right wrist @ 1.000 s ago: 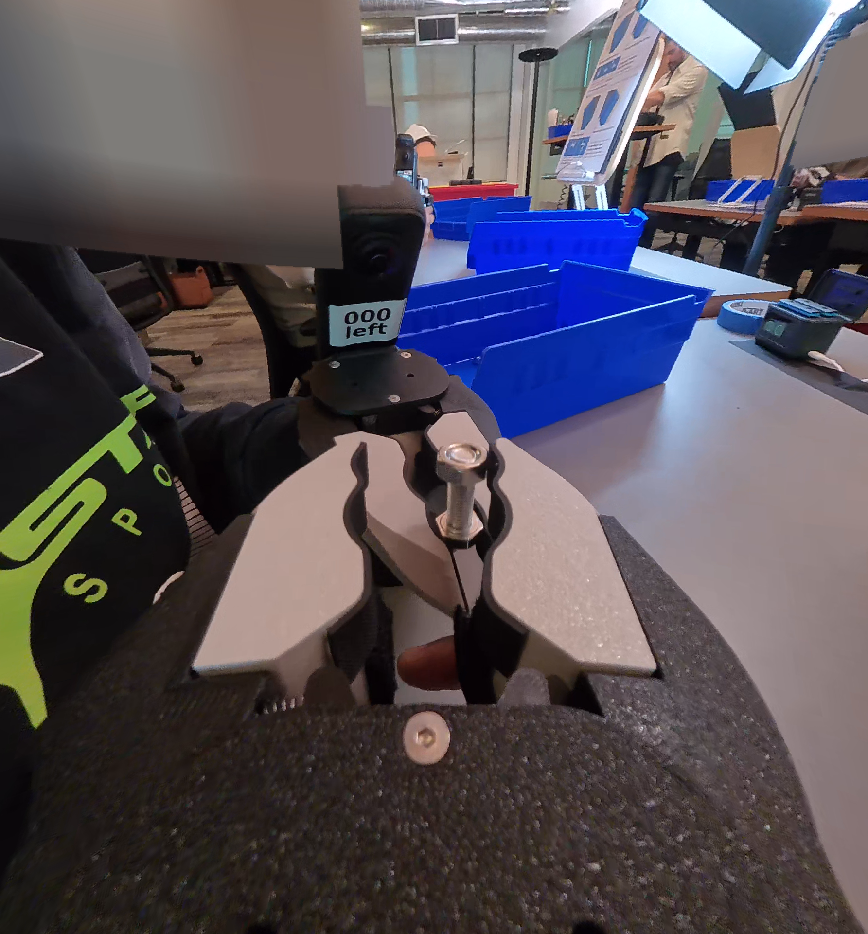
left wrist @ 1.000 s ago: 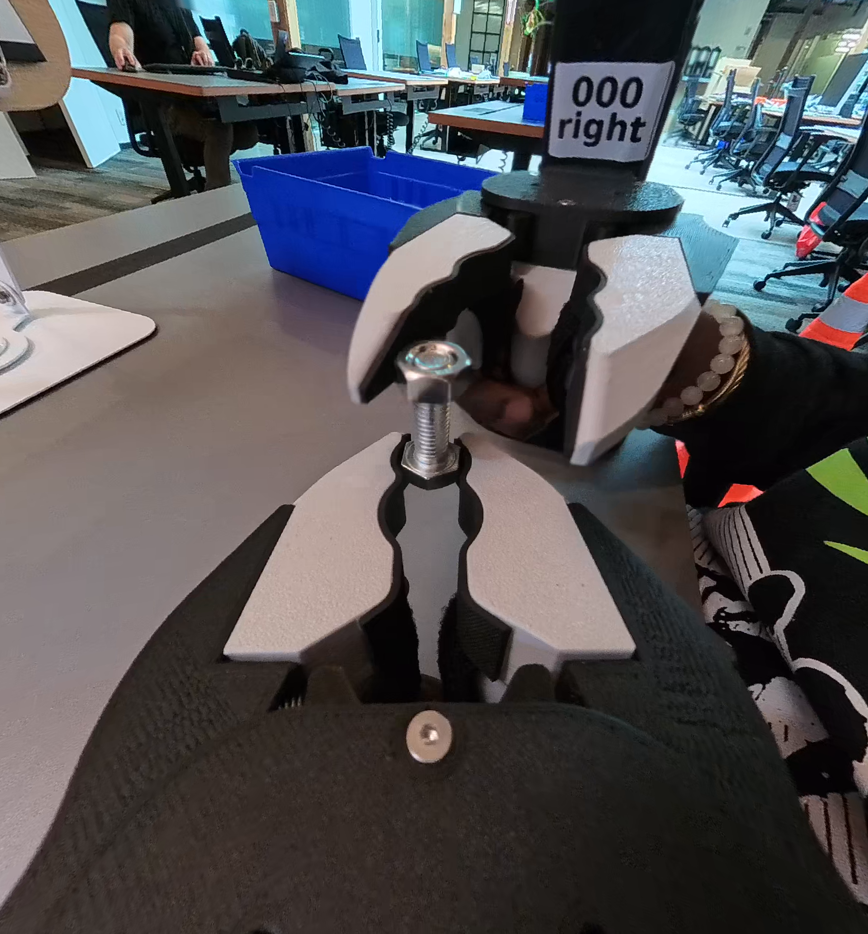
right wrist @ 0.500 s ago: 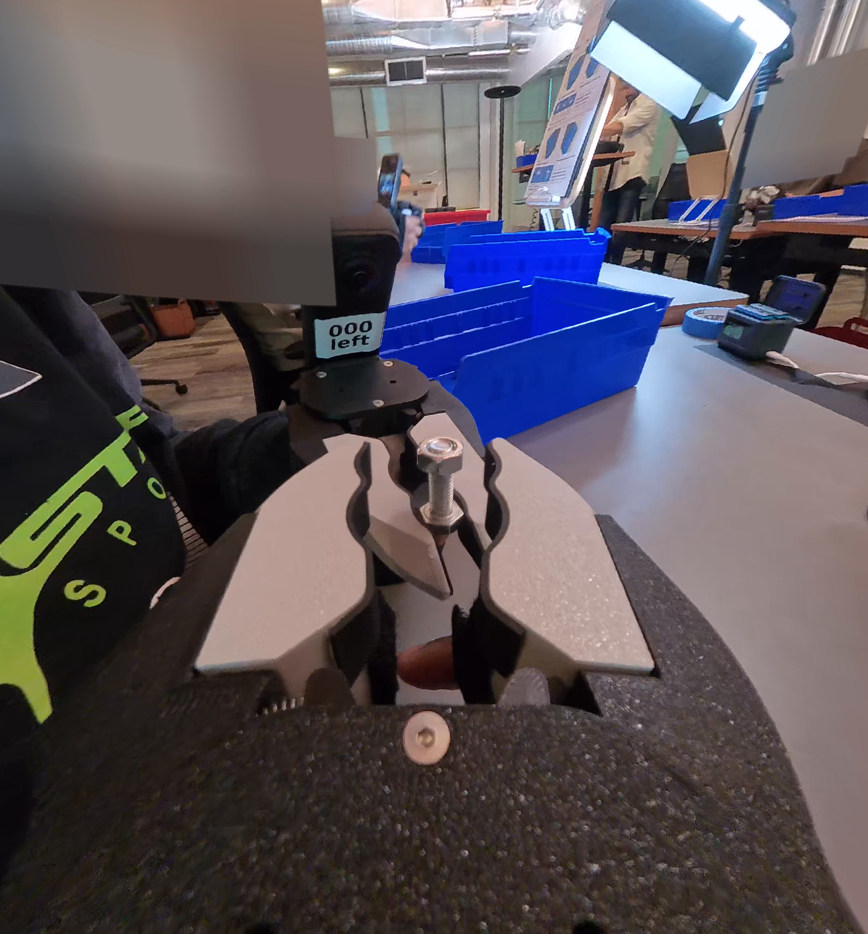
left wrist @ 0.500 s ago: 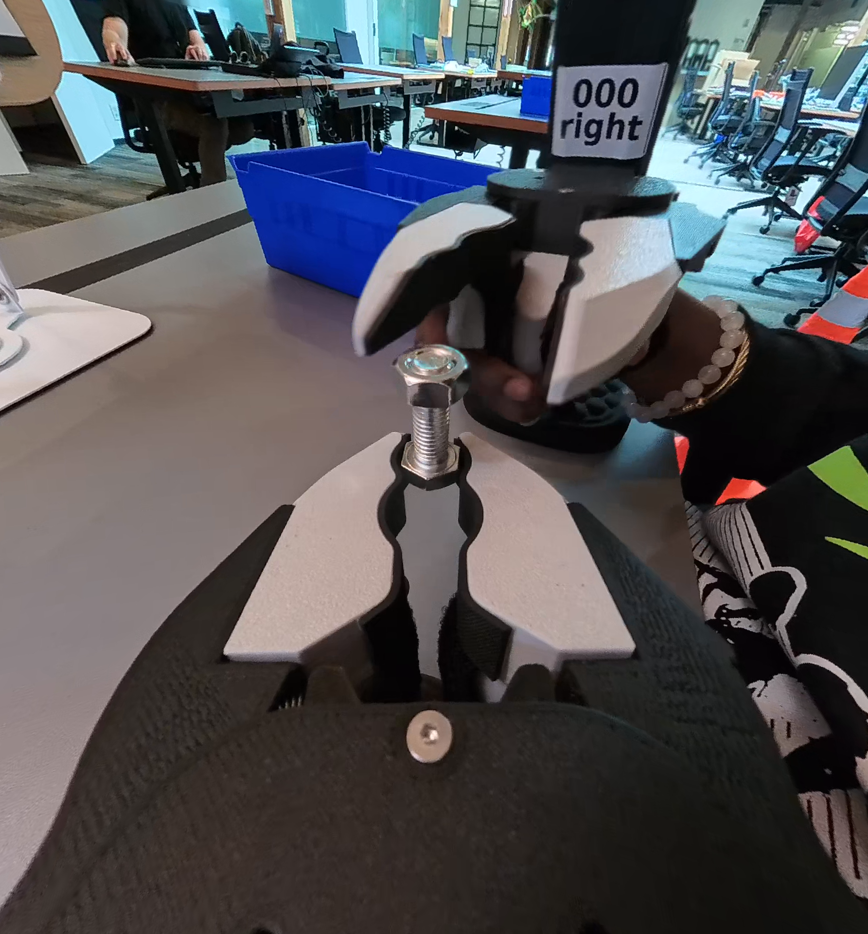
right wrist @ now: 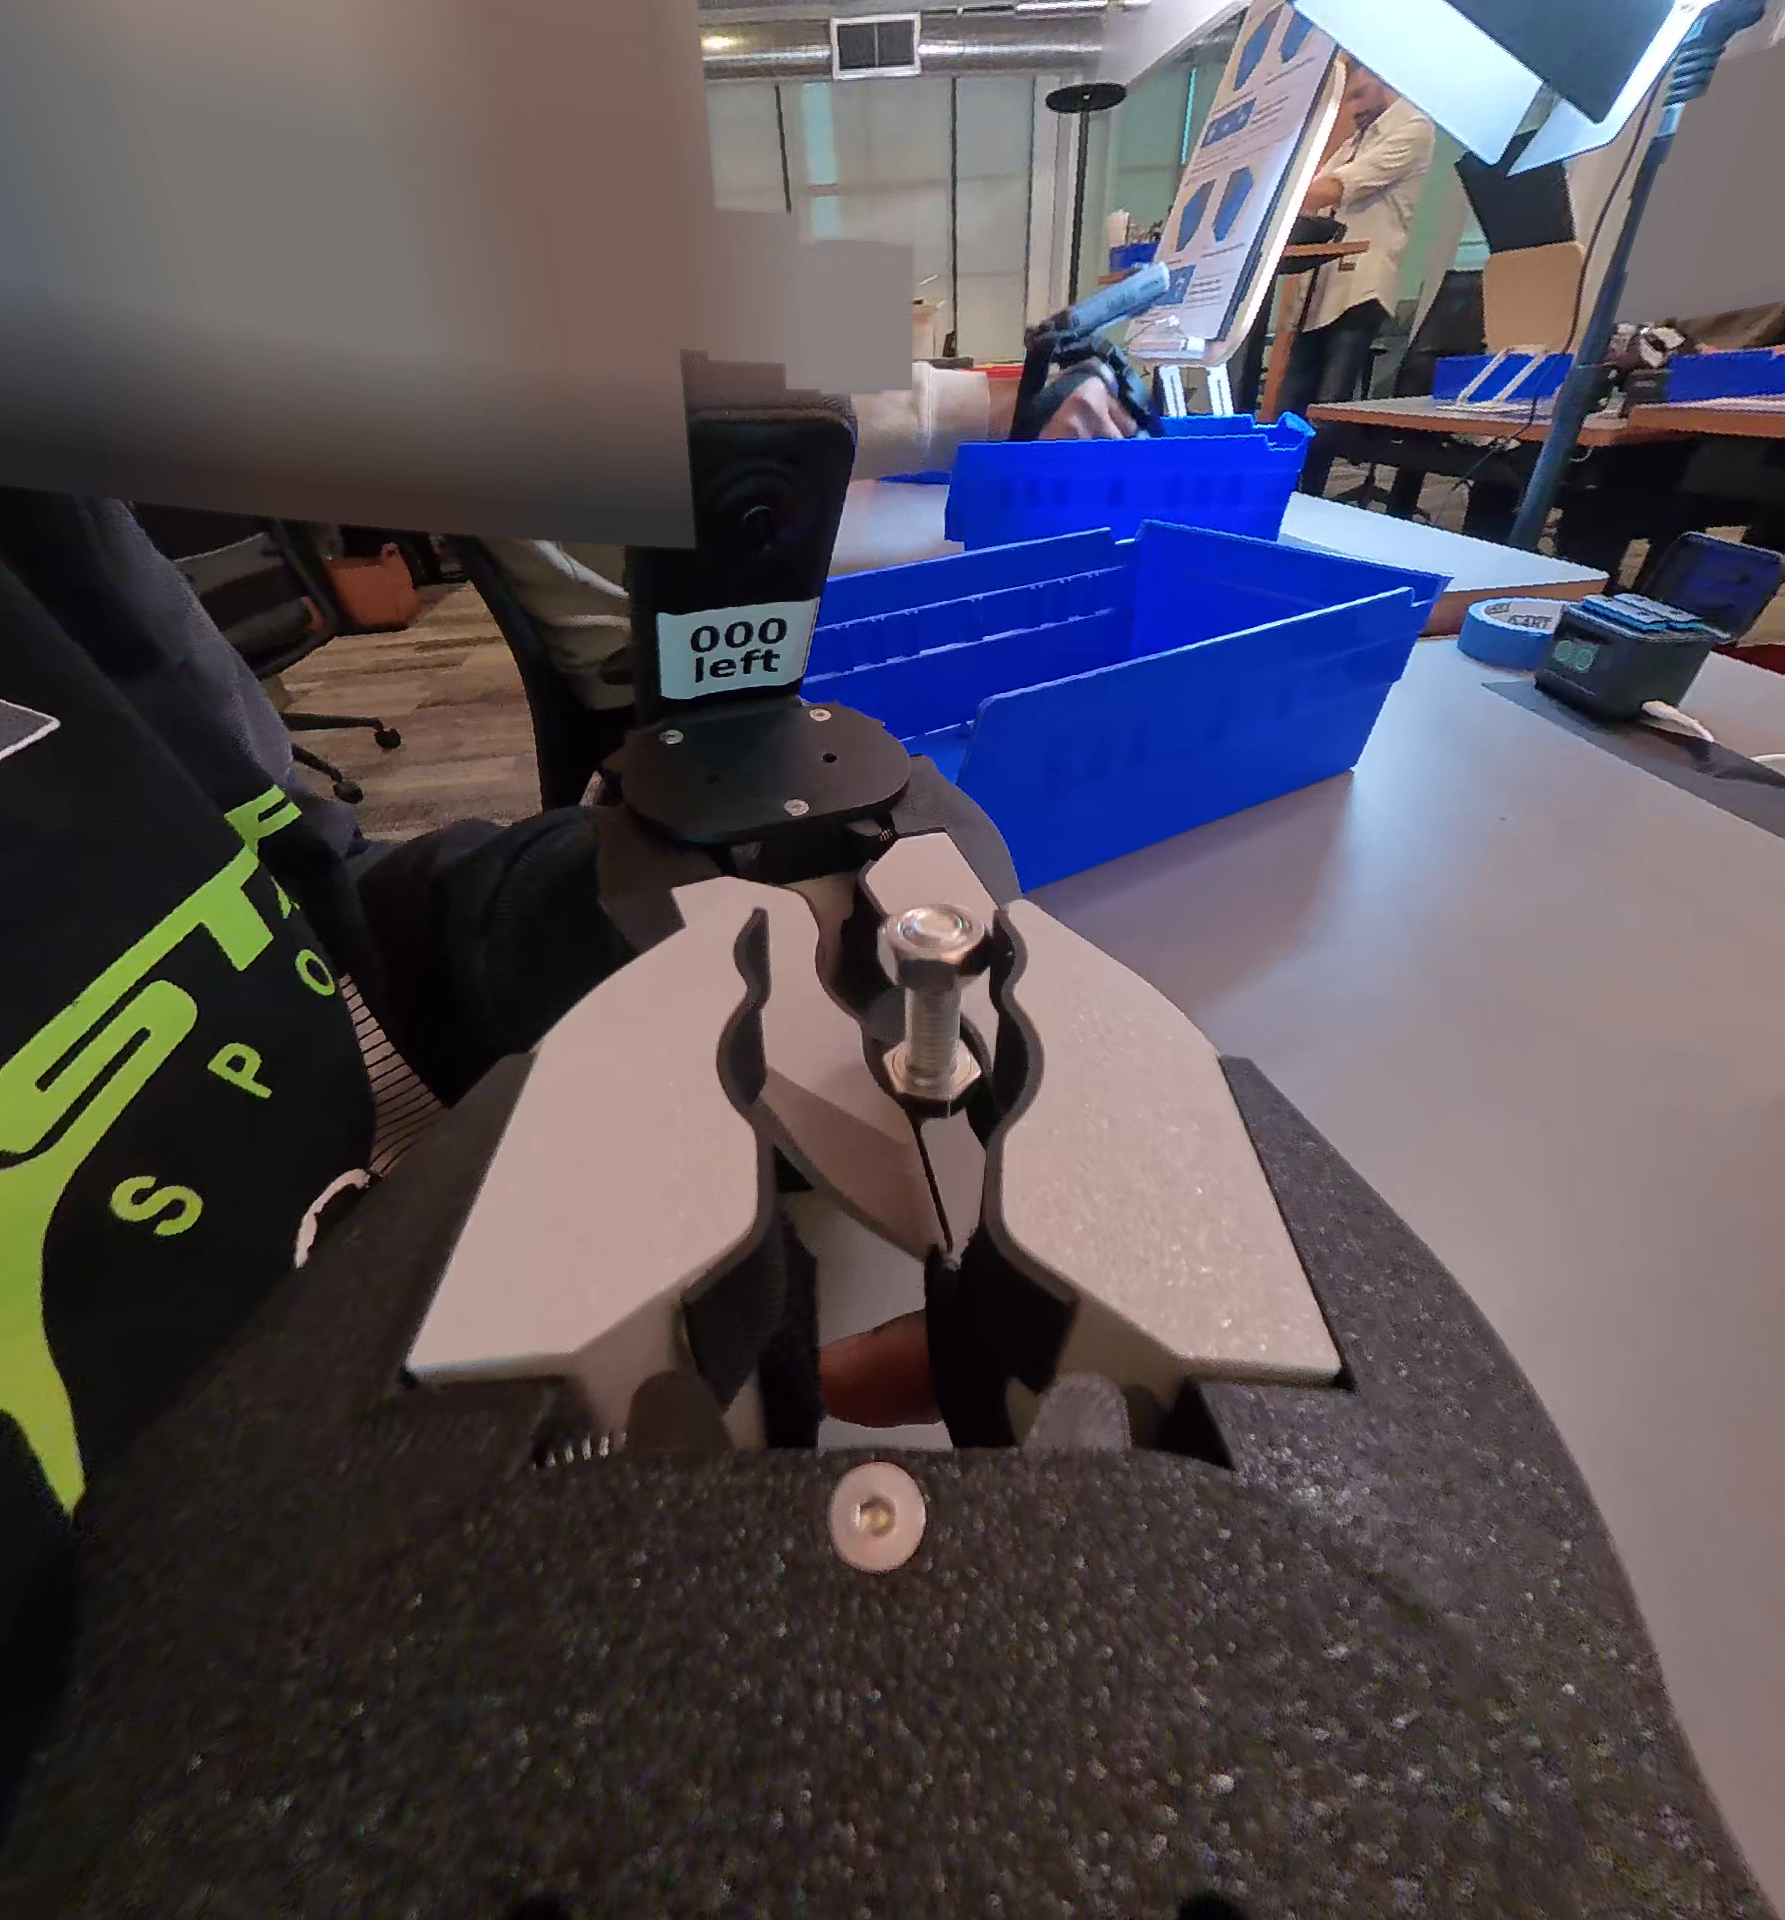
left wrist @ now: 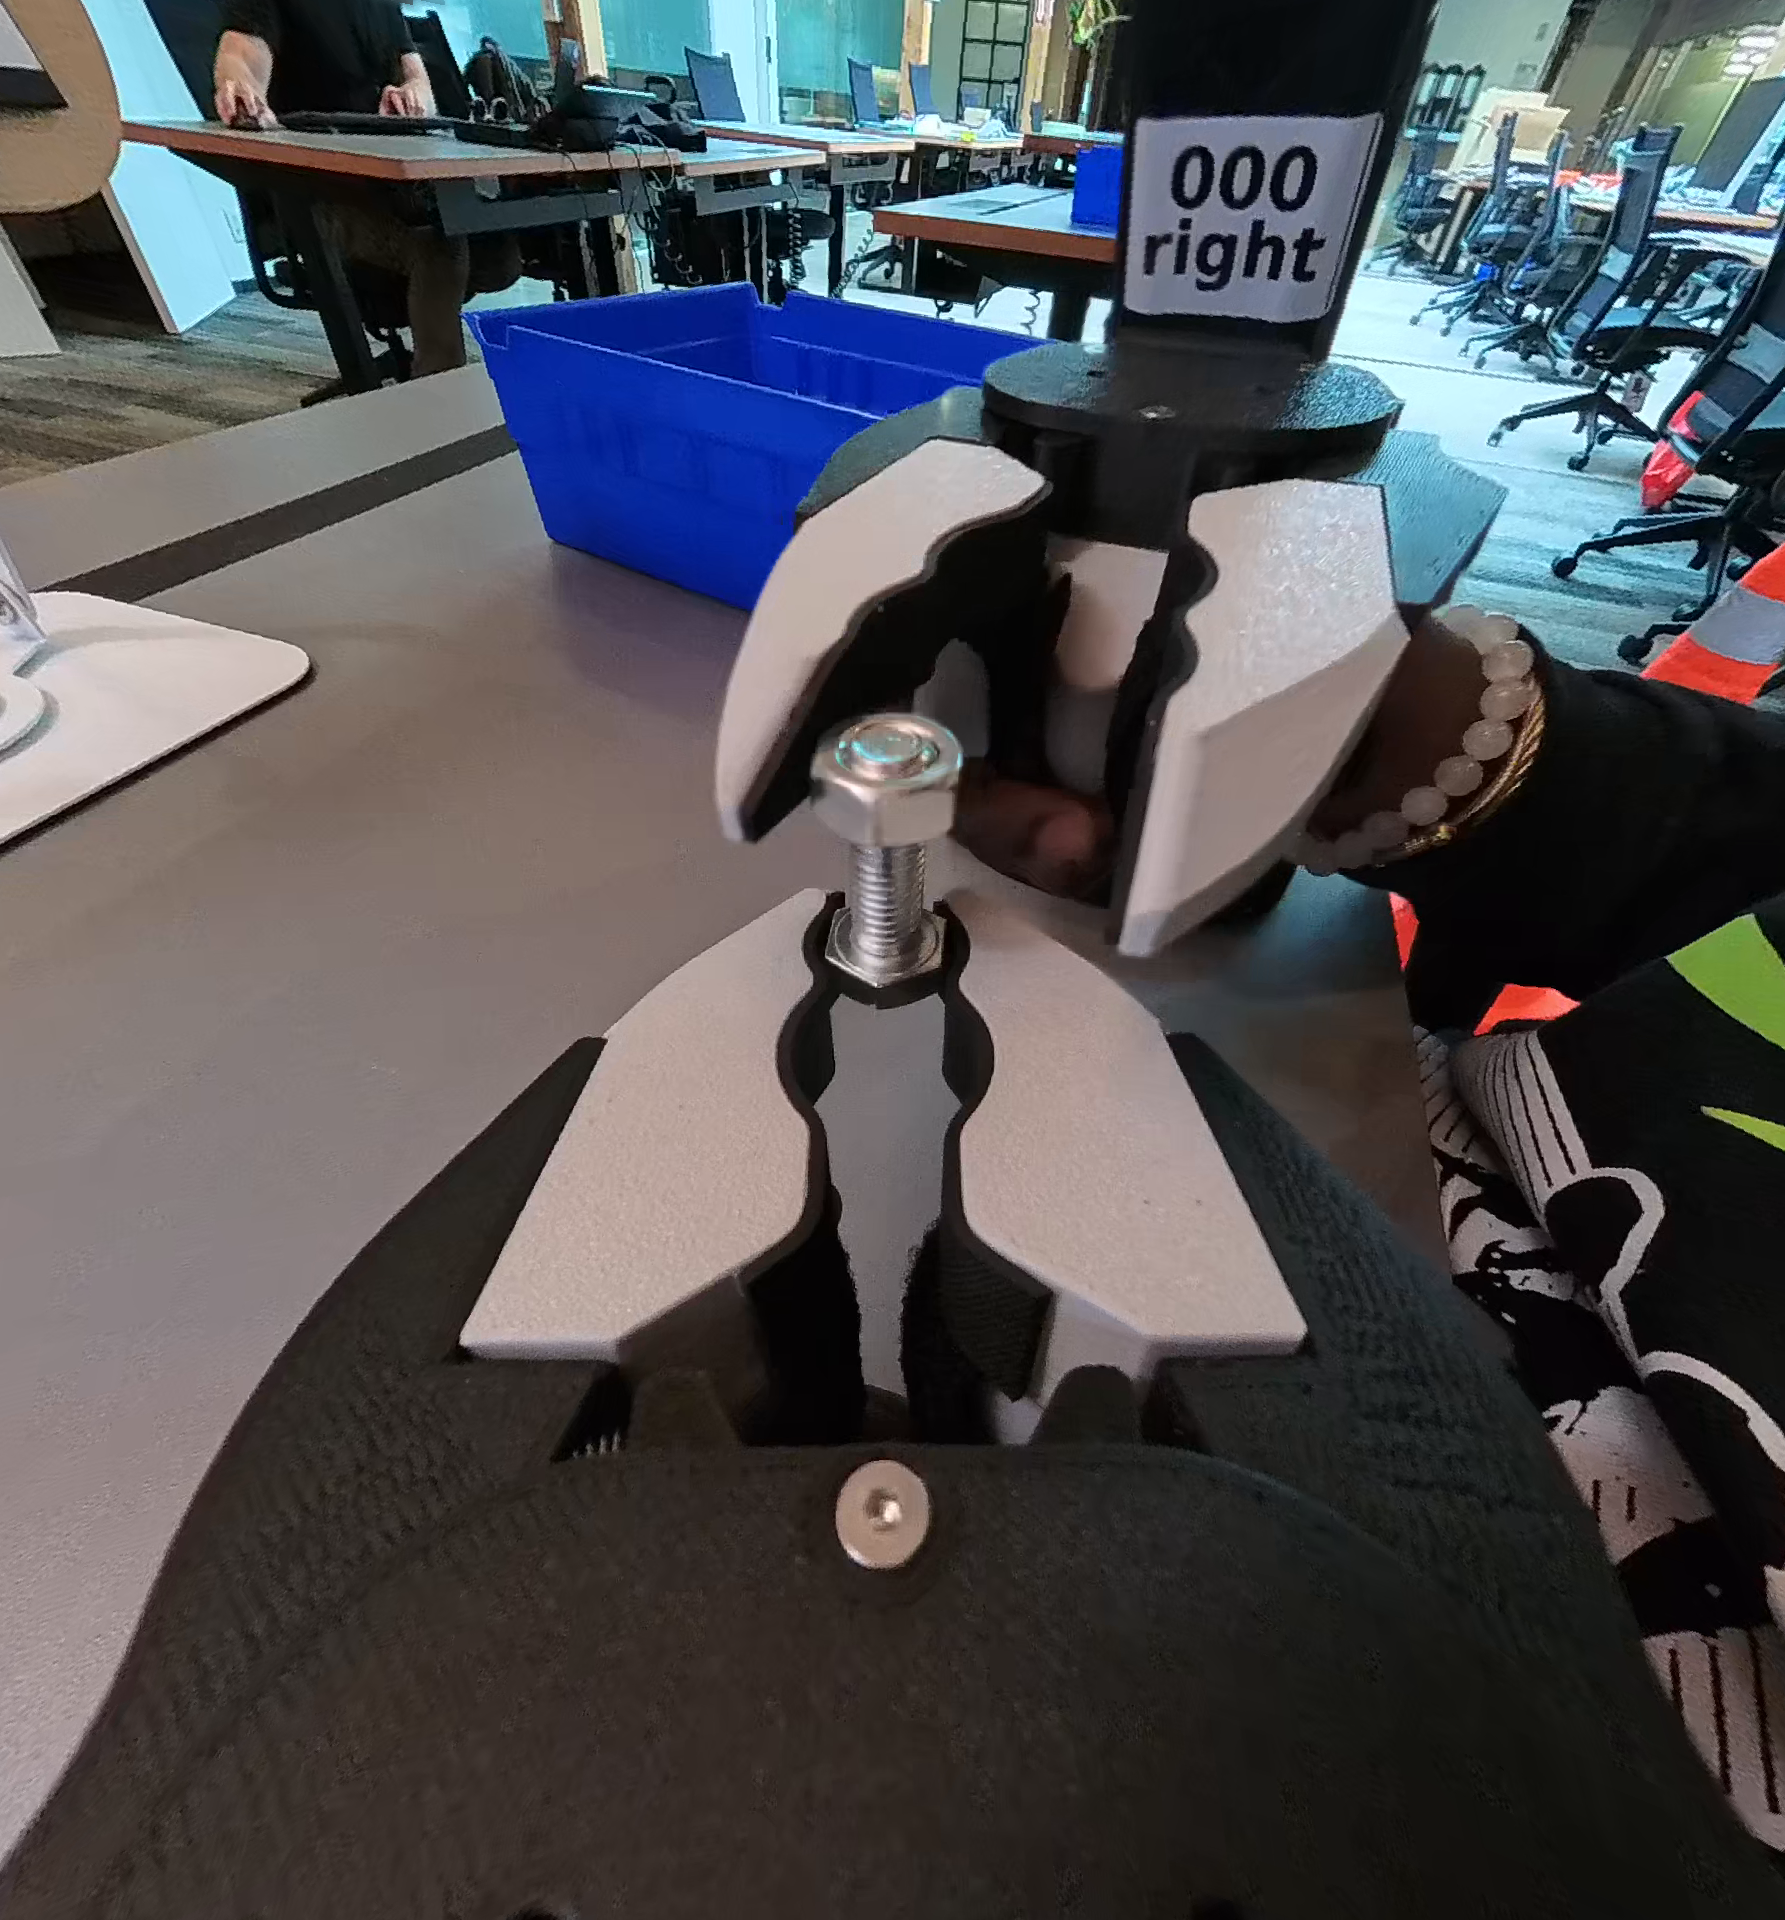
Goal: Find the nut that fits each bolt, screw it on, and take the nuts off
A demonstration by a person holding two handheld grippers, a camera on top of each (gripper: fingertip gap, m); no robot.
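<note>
The left gripper (left wrist: 886, 961) pinches the nut (left wrist: 884, 948) with the hard, slick steel bolt (left wrist: 886, 821) upright above the table, while the right gripper's (right wrist: 872, 961) spread fingers flank its head, the best hold.

We see a grey counter (left wrist: 368, 831), blue bin (left wrist: 680, 457) standing on it, white stand base (left wrist: 88, 707) far left, blue tape roll (right wrist: 1511, 631), dark case (right wrist: 1626, 655) beside it.

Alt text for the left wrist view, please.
The left hand-held gripper is shut on a nut with a bolt standing upright in it. The right hand-held gripper is open around the bolt's head. A blue bin sits behind on the grey table.
</note>
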